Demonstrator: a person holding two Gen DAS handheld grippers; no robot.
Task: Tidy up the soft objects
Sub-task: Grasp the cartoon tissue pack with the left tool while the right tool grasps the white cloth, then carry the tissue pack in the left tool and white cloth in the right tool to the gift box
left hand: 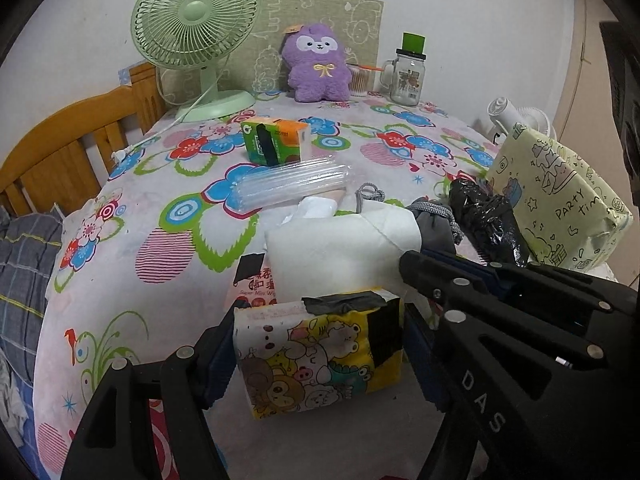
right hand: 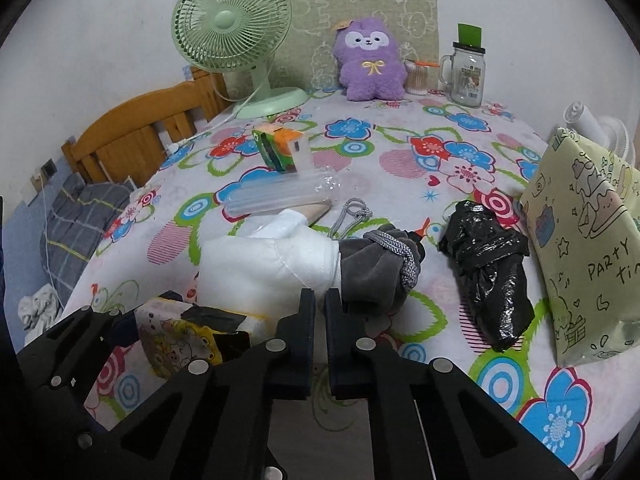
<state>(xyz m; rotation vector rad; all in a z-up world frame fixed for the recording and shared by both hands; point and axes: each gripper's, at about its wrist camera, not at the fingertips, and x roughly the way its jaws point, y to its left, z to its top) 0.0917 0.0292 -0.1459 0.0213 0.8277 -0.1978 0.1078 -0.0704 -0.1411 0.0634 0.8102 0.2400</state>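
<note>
My left gripper is shut on a cartoon-printed tissue pack, one pad against each side, just above the floral tablecloth. The pack also shows at the lower left of the right wrist view. Behind it lie a white soft packet and a grey drawstring pouch. My right gripper is shut, its tips at the seam where packet and pouch meet. Whether fabric is pinched I cannot tell. It enters the left wrist view as the right gripper. A purple plush sits upright at the back.
A crumpled black plastic bag lies beside a yellow-green gift bag on the right. A clear air cushion and a green-orange tissue pack are mid-table. A green fan and glass jar mug stand at the back.
</note>
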